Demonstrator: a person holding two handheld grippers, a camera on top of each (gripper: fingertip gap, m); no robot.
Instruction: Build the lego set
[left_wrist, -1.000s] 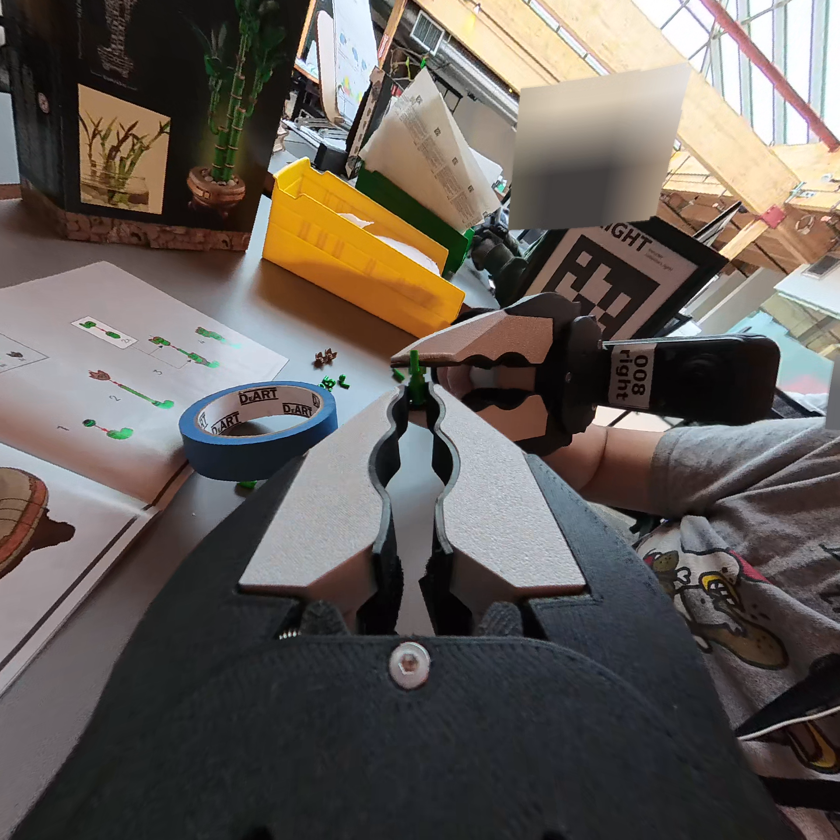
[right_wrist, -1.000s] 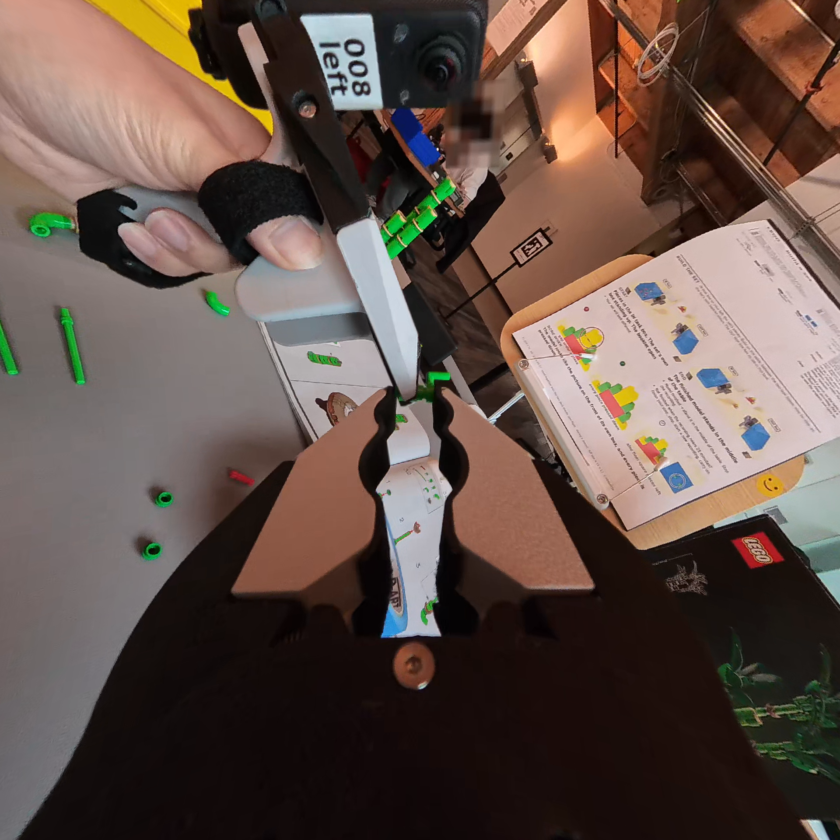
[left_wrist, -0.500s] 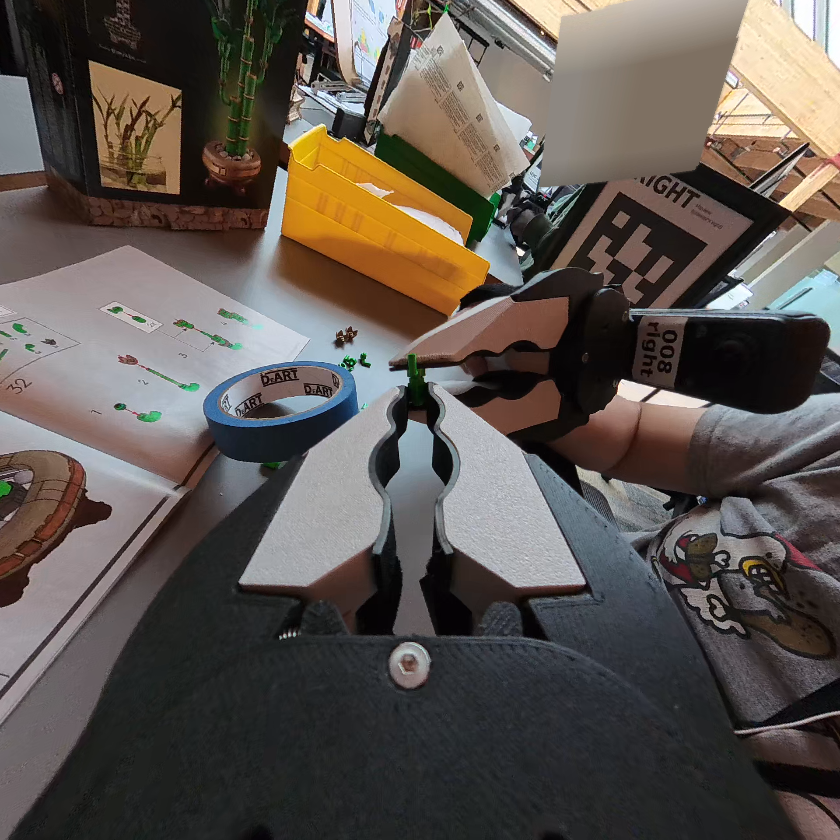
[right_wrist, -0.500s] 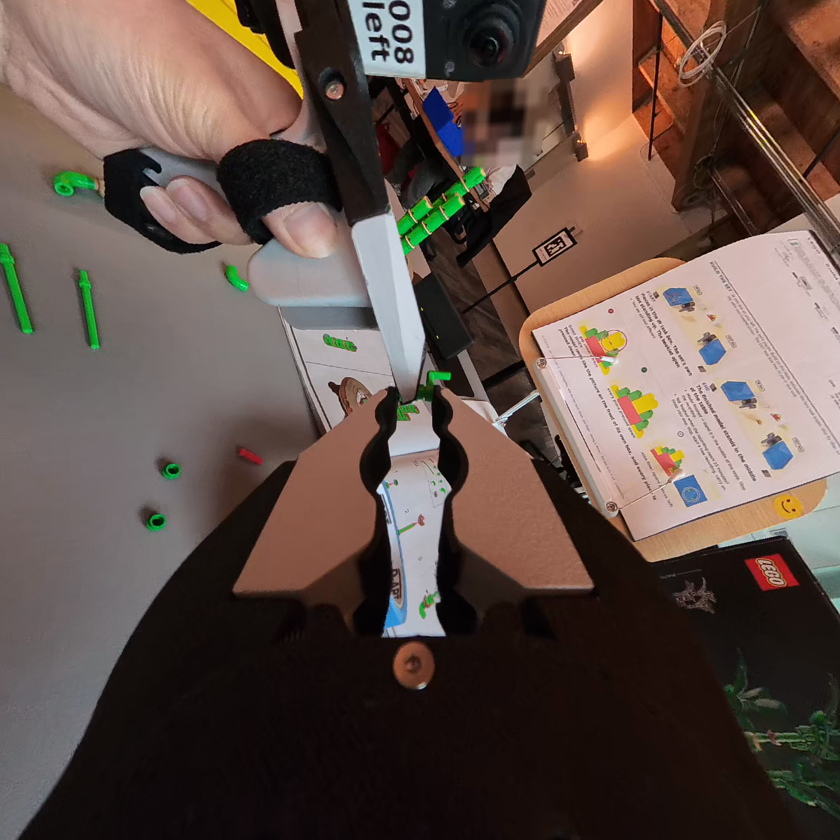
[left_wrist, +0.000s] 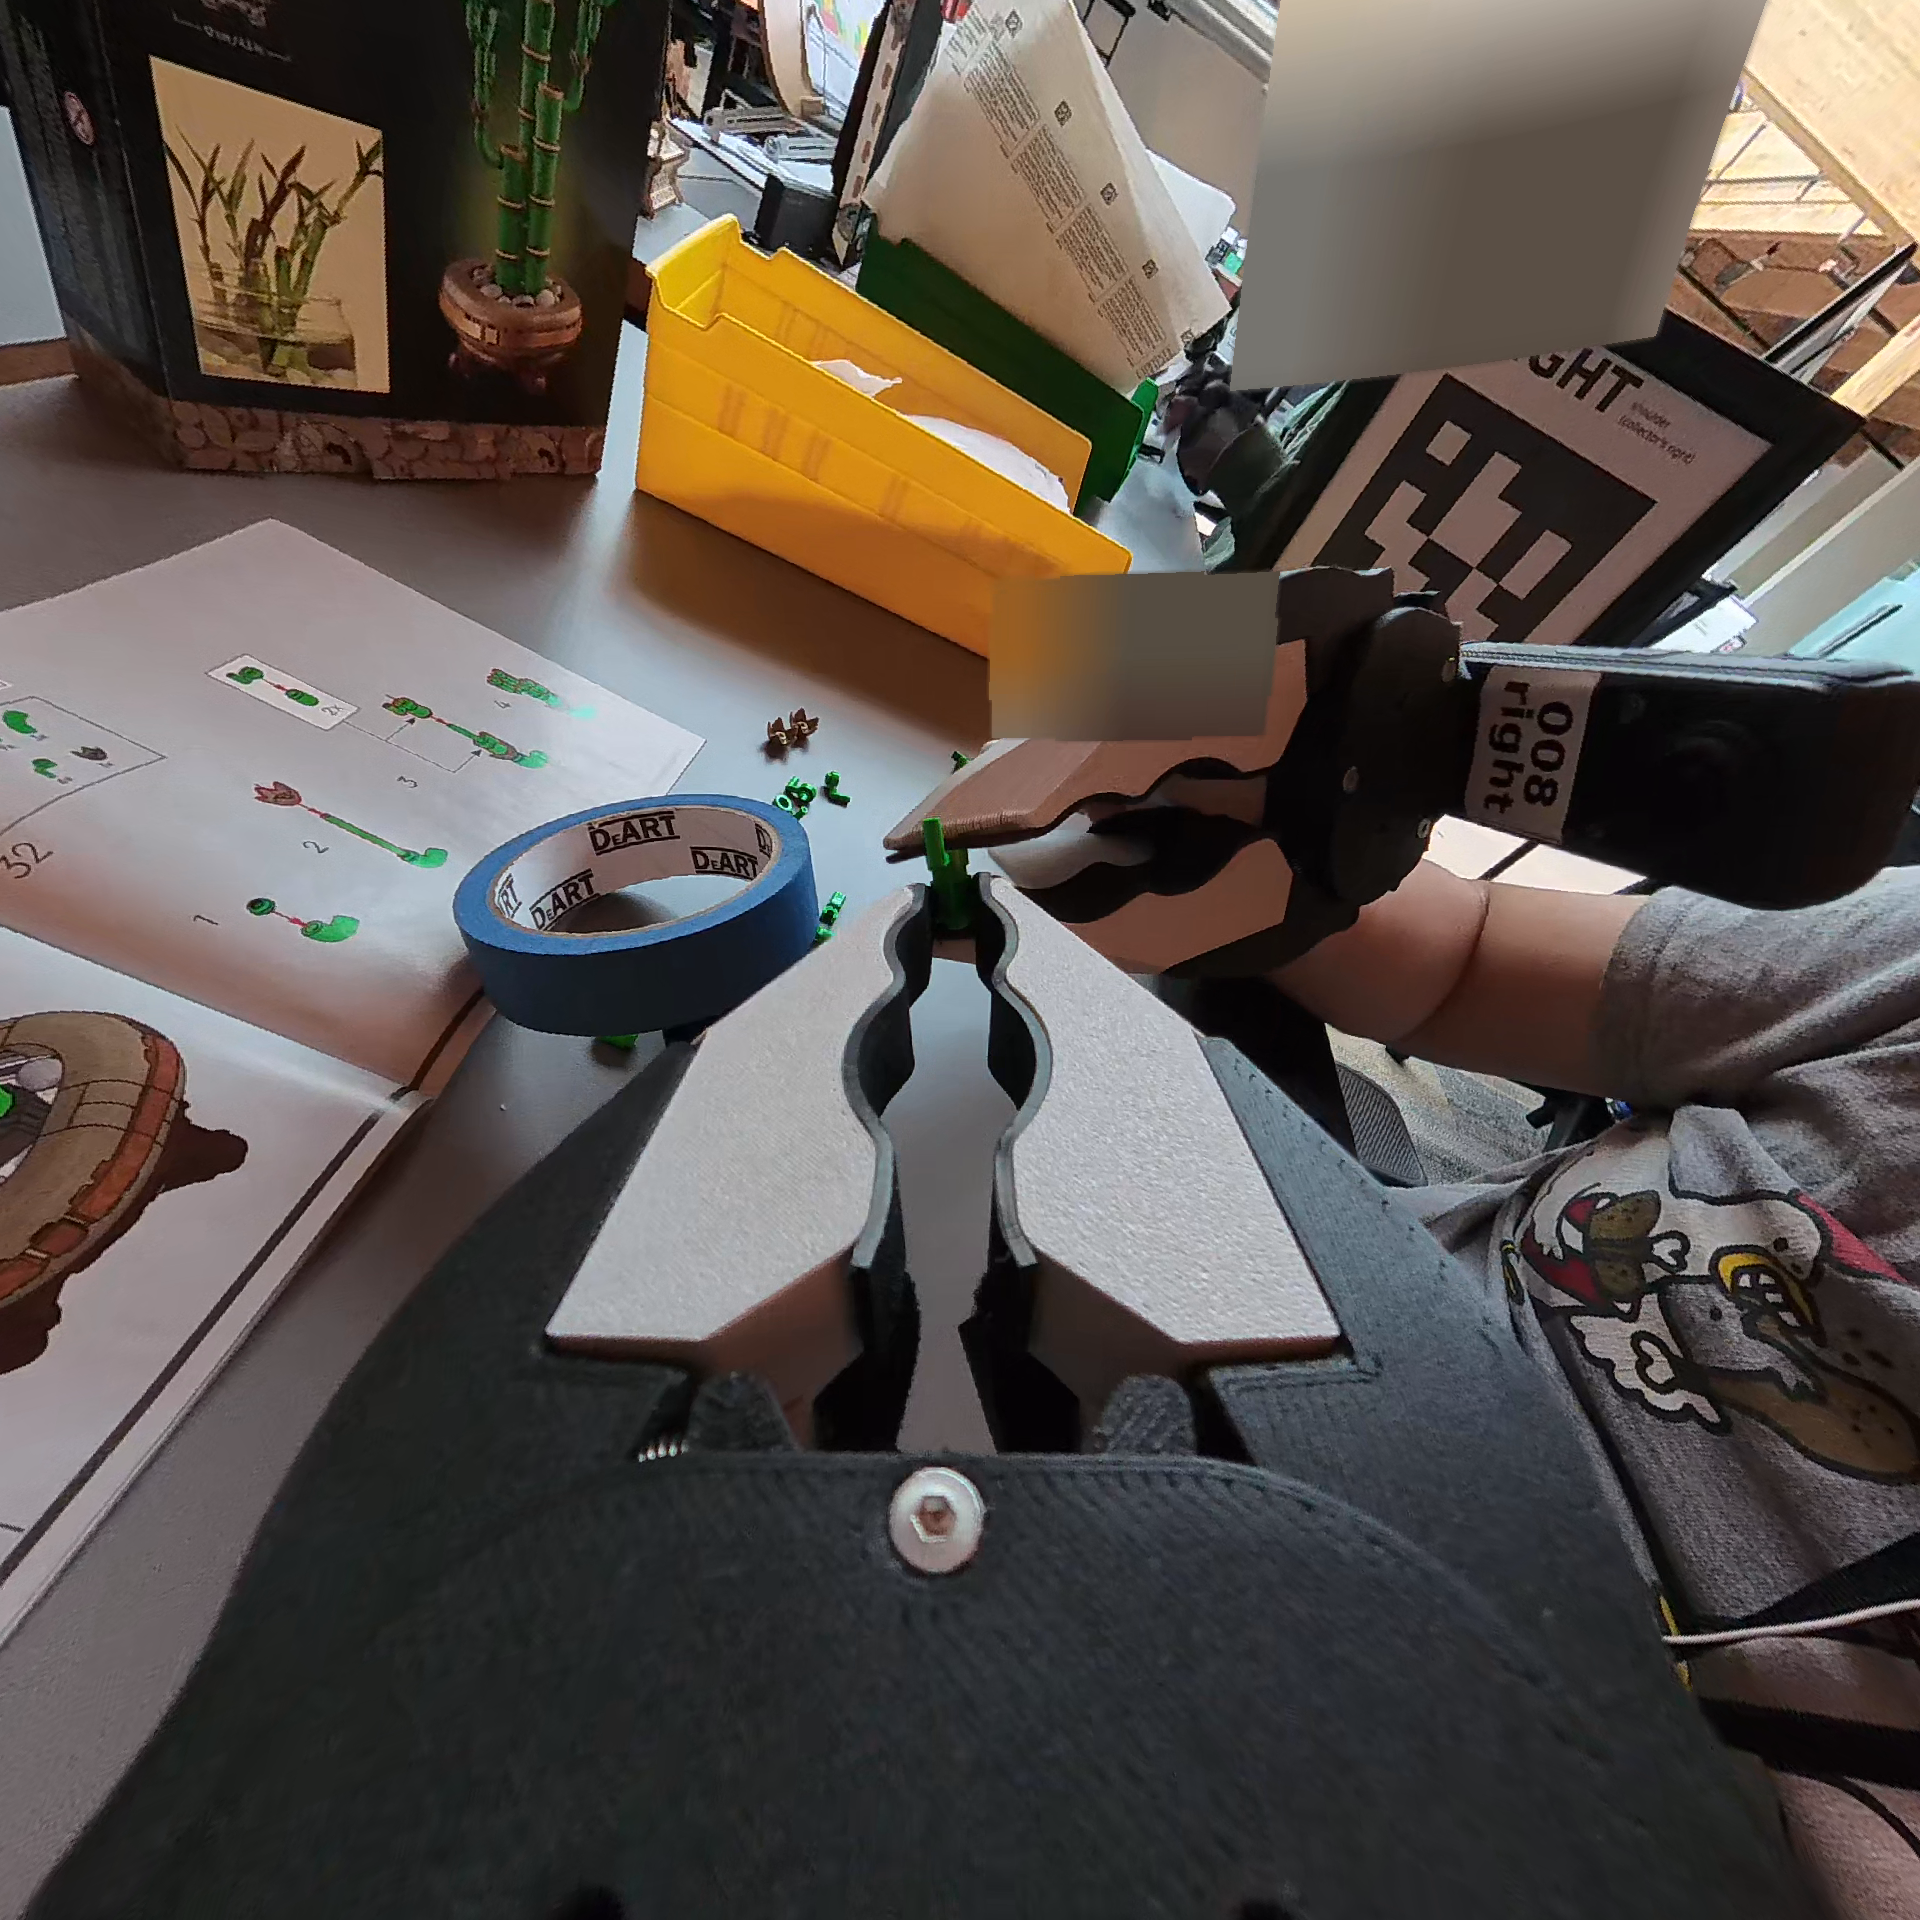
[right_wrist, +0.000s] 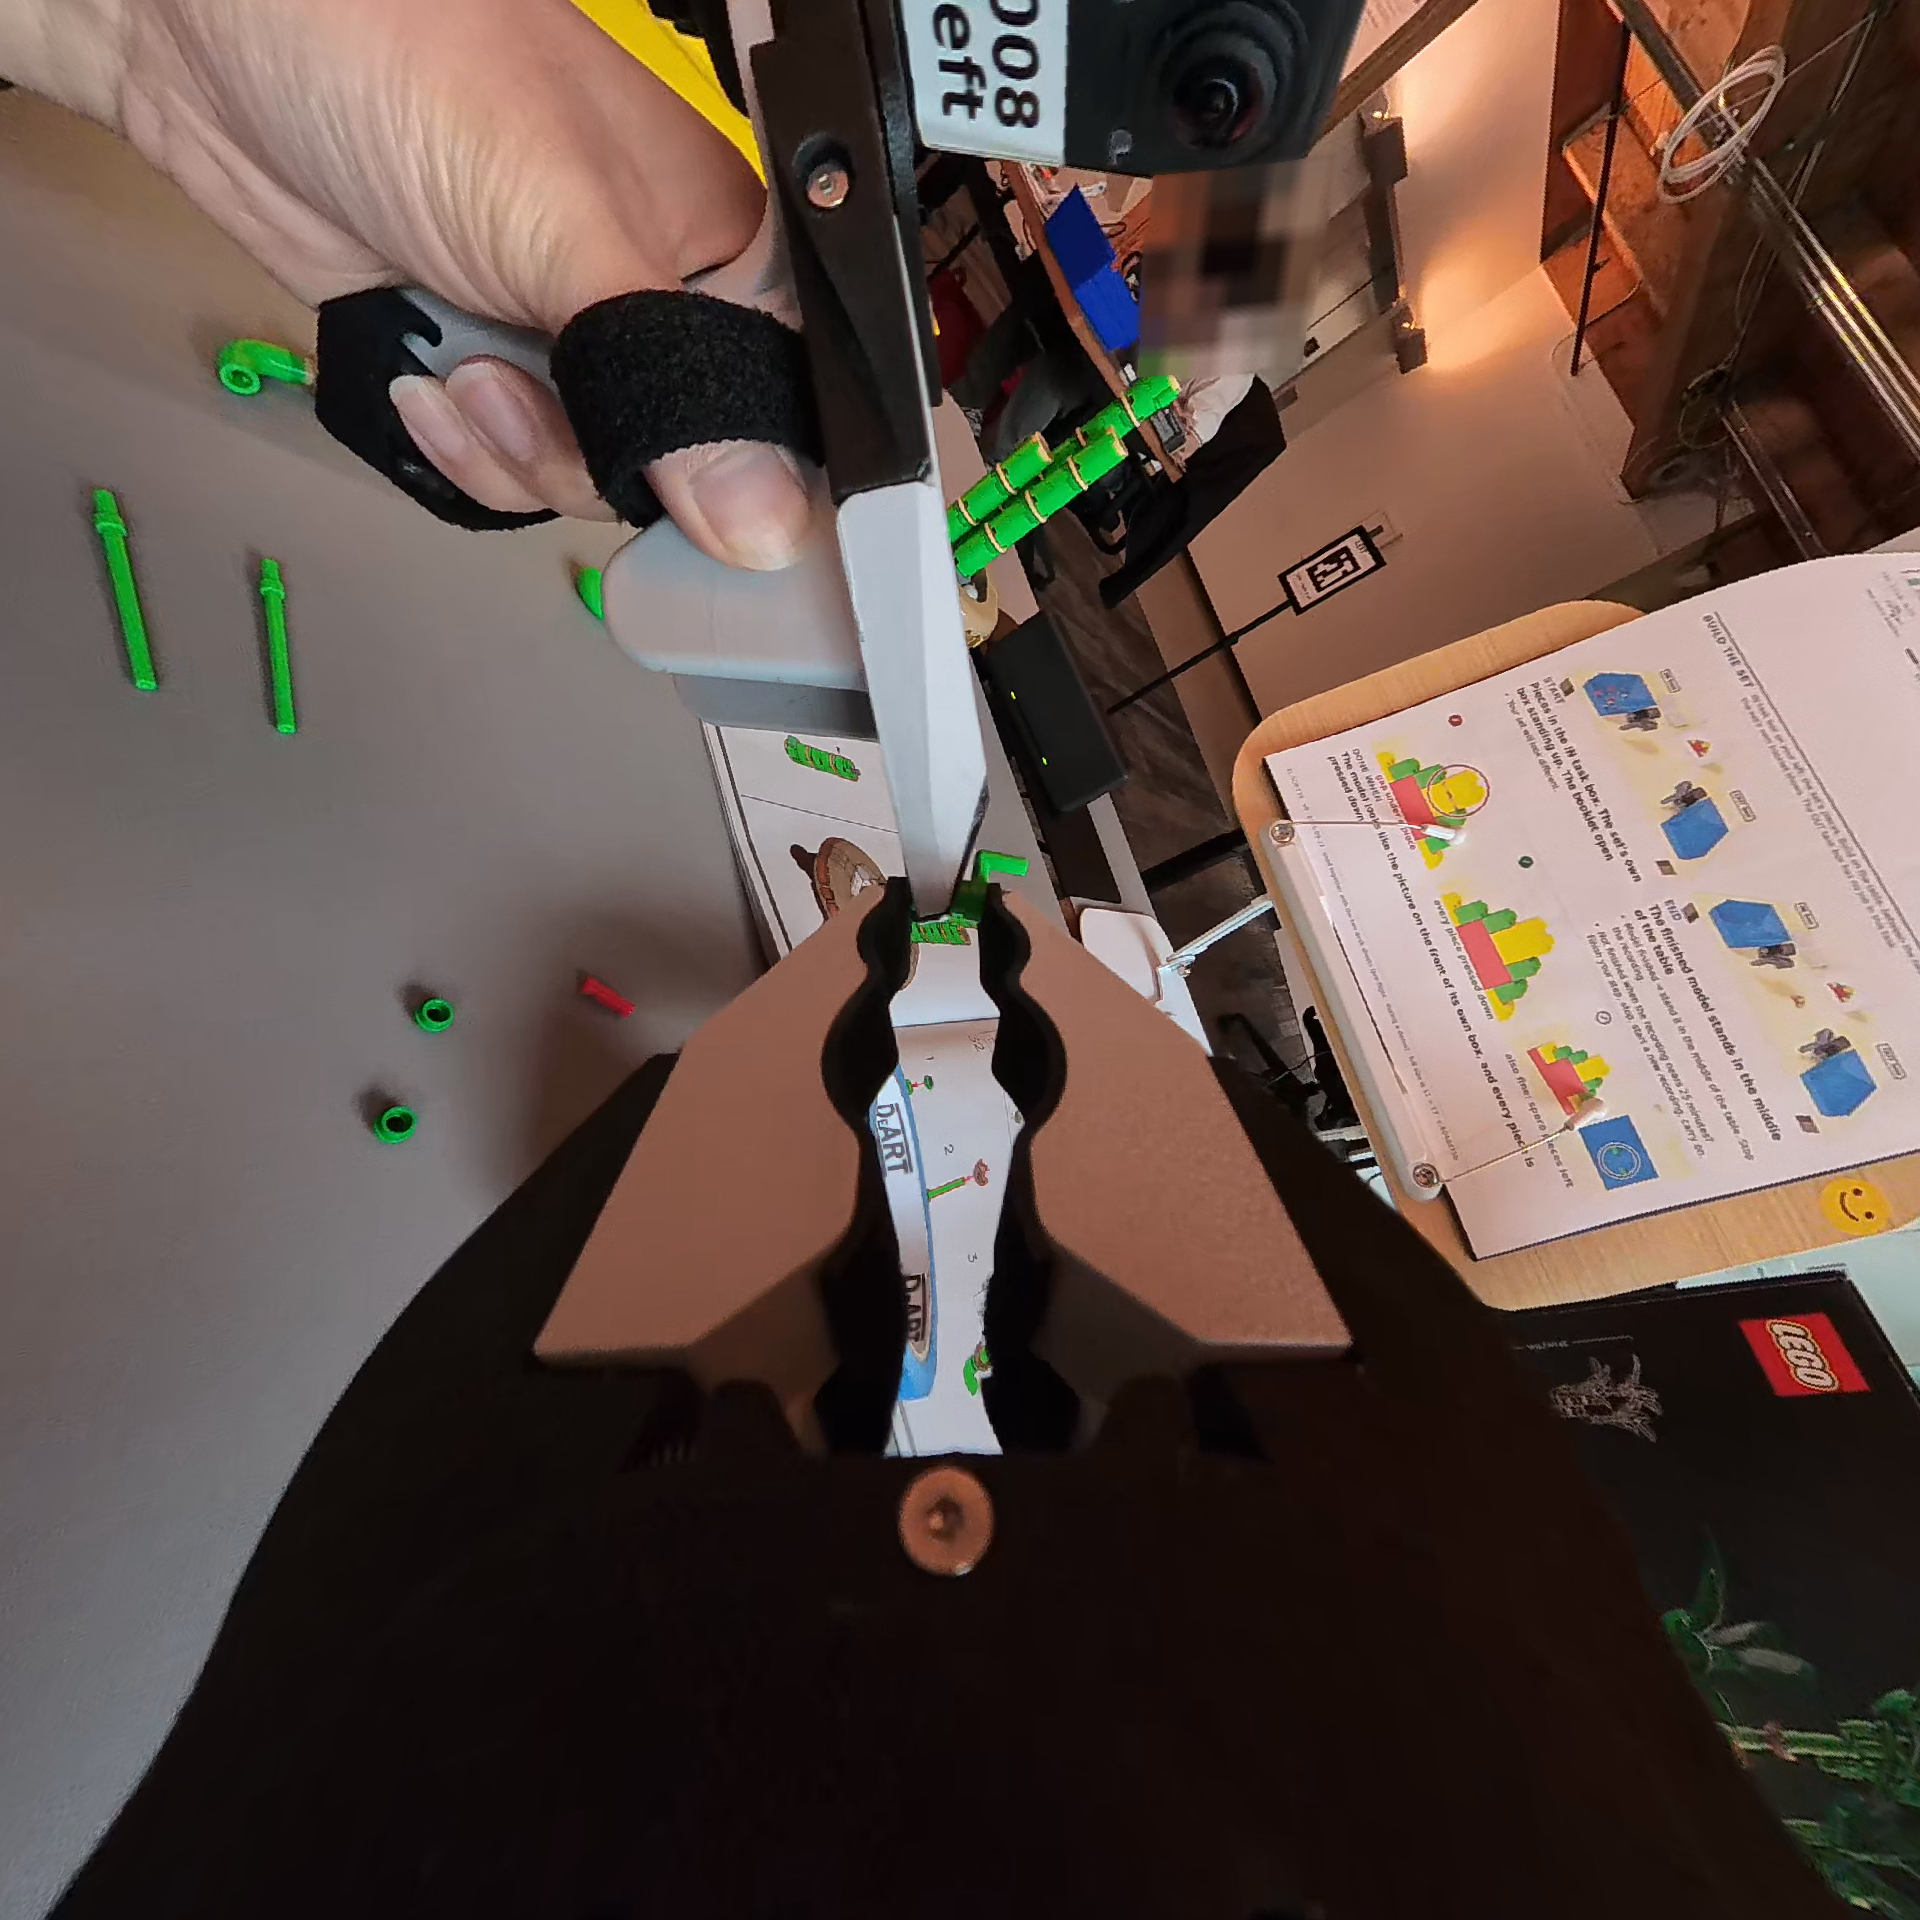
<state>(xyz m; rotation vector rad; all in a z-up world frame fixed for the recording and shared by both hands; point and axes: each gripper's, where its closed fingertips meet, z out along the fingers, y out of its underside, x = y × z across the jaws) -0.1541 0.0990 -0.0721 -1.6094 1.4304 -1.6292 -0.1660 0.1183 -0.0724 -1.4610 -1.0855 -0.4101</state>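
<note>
Closer now: green piece (left_wrist: 948, 871) between both tongs' tips.

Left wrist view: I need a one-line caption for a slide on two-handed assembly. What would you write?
Left gripper pinches a small green lego piece as the right gripper meets it above the table, beside blue tape.

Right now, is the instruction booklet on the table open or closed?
Open. The instruction booklet lies spread flat on the table, two illustrated pages showing either side of its centre fold, beside the blue tape roll.
</note>
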